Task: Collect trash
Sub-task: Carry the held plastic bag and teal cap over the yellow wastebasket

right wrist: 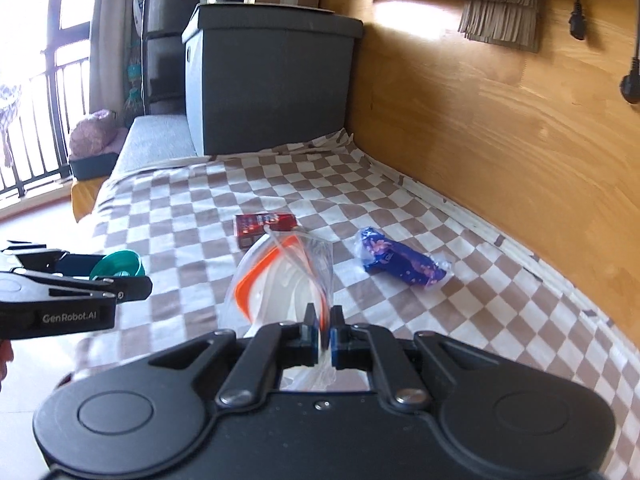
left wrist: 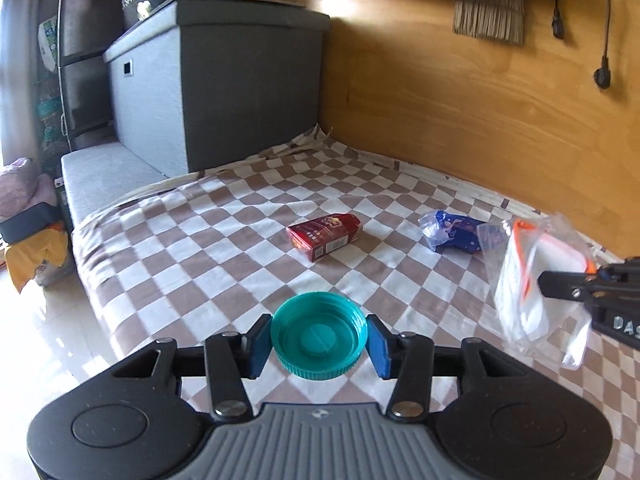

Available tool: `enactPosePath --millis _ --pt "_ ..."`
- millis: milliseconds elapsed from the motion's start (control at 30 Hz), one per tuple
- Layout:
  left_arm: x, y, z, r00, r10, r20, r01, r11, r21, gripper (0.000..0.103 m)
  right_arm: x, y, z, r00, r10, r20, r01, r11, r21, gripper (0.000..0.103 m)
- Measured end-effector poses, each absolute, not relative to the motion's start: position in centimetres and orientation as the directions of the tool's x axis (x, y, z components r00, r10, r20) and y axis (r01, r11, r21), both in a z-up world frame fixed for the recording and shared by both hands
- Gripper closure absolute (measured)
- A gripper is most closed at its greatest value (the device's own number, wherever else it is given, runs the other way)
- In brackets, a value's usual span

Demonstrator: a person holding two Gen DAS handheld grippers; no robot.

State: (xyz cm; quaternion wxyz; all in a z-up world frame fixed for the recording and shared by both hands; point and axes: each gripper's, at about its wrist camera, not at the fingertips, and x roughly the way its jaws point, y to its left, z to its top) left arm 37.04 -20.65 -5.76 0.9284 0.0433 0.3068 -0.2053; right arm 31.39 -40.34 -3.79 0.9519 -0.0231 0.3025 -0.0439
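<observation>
A teal plastic lid (left wrist: 319,337), the piece of trash now in hand, is sitting hollow side up between the blue pads of the left hand-held gripper (left wrist: 319,346), which is clamping it by its ribbed rim above the near edge of the bed (left wrist: 180,240). To its right, the right hand-held gripper (right wrist: 325,330) is pinching the edge of a clear zip bag (right wrist: 280,276) with an orange seal, apparently holding it up as the container for the trash. Whether the bag's mouth is open is hard to tell; the plastic is blurred. Farther away on the checkered bedspread, a red carton (left wrist: 324,236) and, to its right, a crumpled blue wrapper (left wrist: 456,234) are lying uncollected. The bag's lower end is hidden behind the right hand-held gripper's body.
</observation>
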Motion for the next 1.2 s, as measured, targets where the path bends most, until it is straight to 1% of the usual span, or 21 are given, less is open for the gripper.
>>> enactPosePath --millis 267,533,800,1200 --pt "33.3 -17.6 -3.8 0.740 -0.353 -0.572 0.406 0.913 -0.039 0.053 29.1 -37.6 -3.2 0.813 -0.092 -0.574 0.089 0.995 -0.034 0.098" --pt "31.2 -14.6 -3.1 0.754 -0.331 -0.567 0.377 0.925 -0.038 0.053 27.6 -35.1 -2.5 0.822 -0.074 -0.564 0.078 0.997 -0.018 0.098" --pt "30.4 -10.6 -3.1 0.770 -0.290 -0.568 0.316 0.947 -0.056 0.053 27.2 -31.9 -2.1 0.834 -0.032 -0.552 0.049 0.999 0.016 0.098" --pt "29.8 -2.9 -3.8 0.791 -0.191 -0.582 0.191 0.980 -0.061 0.053 28.4 -24.9 -2.8 0.830 0.068 -0.553 -0.053 0.998 0.044 0.098"
